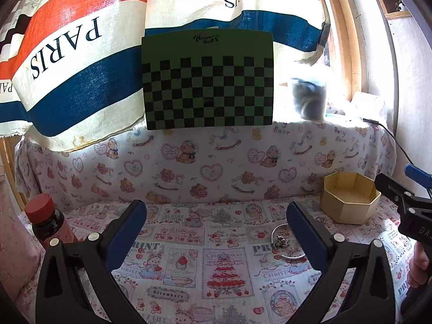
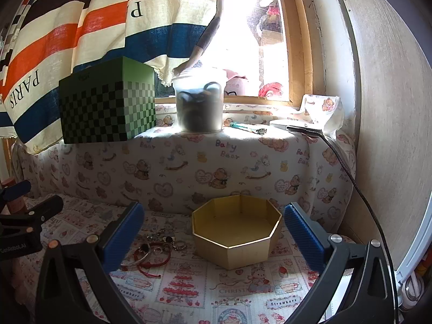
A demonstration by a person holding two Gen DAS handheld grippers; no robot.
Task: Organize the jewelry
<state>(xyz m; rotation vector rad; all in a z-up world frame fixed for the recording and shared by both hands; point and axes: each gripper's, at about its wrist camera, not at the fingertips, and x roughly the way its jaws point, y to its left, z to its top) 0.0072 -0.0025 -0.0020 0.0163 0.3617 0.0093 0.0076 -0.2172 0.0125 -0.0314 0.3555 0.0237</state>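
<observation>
A gold octagonal box (image 2: 235,239) stands open and empty on the printed cloth; it also shows at the right in the left wrist view (image 1: 349,201). A pile of jewelry (image 2: 155,251) lies left of the box: a red cord bracelet, silver bangle, rings and charms. In the left wrist view a silver charm bangle (image 1: 283,243) lies just inside the right finger. My left gripper (image 1: 216,232) is open and empty above the cloth. My right gripper (image 2: 213,232) is open and empty, with the box between its fingers and the jewelry by its left finger.
A green checkered box (image 2: 106,102), a cloudy plastic tub (image 2: 199,101), a pen and a cabled device (image 2: 302,129) sit on the covered ledge. A red-capped bottle (image 1: 47,220) stands at the far left. A striped PARIS curtain (image 1: 67,54) hangs behind.
</observation>
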